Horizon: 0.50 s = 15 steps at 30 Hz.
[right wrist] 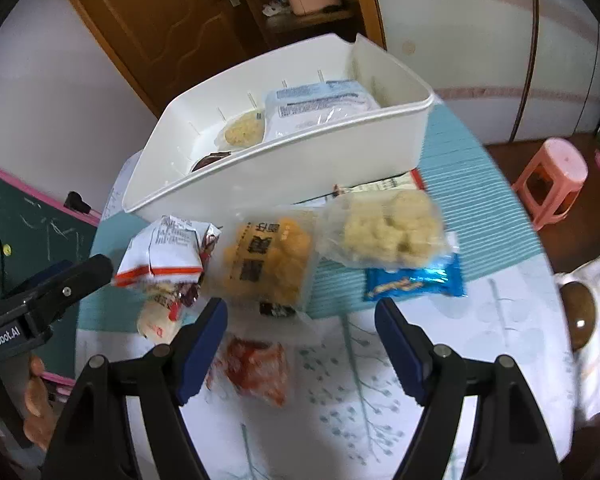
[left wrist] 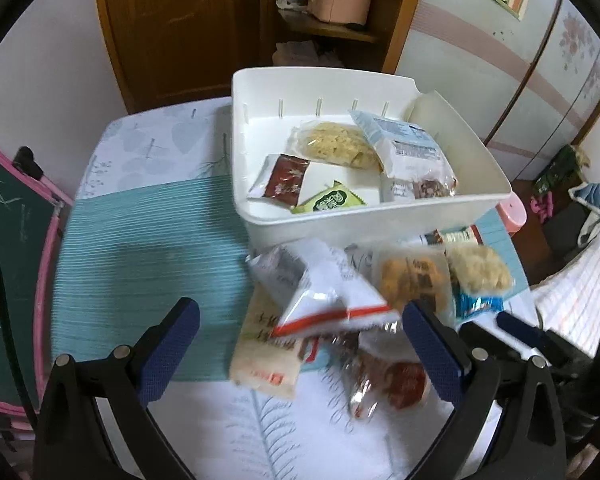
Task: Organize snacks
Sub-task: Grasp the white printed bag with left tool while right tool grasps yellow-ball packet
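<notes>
A round table (left wrist: 188, 432) with a leaf-print cover and a teal ribbed mat (left wrist: 148, 260) stands in front of a wooden door (left wrist: 180, 20) and pale sliding wardrobe panels (left wrist: 500, 60). On the mat sits a white rectangular bin (left wrist: 340, 232); in the right wrist view its long axis runs from lower left to upper right. The bin holds a large pale-blue bag (left wrist: 404, 140), a clear pack of yellow noodles (left wrist: 336, 144), a dark red sachet (left wrist: 284, 178) and a green sachet (left wrist: 332, 200). In front of the bin lie loose snacks: a pack of orange pieces (right wrist: 272, 260), a clear pack of pale puffs (right wrist: 388, 232), a white-and-orange packet (right wrist: 164, 252), a blue wrapper (right wrist: 416, 280) and a red-filled packet (right wrist: 256, 368). The left gripper (left wrist: 300, 332) and right gripper (right wrist: 300, 328) both have jaws spread wide, holding nothing.
</notes>
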Tool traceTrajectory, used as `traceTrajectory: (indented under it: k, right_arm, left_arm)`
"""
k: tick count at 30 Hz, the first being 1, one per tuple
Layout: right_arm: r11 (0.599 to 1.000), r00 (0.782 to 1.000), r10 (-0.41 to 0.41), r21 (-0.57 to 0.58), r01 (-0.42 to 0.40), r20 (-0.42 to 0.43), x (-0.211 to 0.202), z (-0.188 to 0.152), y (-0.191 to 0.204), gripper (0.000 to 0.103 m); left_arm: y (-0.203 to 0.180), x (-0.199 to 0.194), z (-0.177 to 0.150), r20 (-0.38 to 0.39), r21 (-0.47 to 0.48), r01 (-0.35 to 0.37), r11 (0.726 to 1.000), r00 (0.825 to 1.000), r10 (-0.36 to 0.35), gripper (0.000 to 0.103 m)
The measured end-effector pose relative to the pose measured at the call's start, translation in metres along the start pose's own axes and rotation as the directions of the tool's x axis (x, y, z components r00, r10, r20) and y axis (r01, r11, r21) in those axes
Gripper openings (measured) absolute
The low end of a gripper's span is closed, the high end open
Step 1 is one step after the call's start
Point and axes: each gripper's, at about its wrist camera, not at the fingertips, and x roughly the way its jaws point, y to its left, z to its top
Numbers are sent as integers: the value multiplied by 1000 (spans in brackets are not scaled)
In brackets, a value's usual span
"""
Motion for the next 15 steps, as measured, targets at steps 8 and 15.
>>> traceTrajectory:
  k: [8, 15]
  right_arm:
    - [993, 996, 70, 97, -66, -46, 35, 20, -7, 77]
    - [996, 995, 61, 76, -56, -77, 54, 19, 0, 77]
  left_arm:
    - [0, 53, 15, -109, -63, 33, 997, 993, -40, 101]
    - [14, 92, 15, -207, -156, 75, 985, 972, -107, 92]
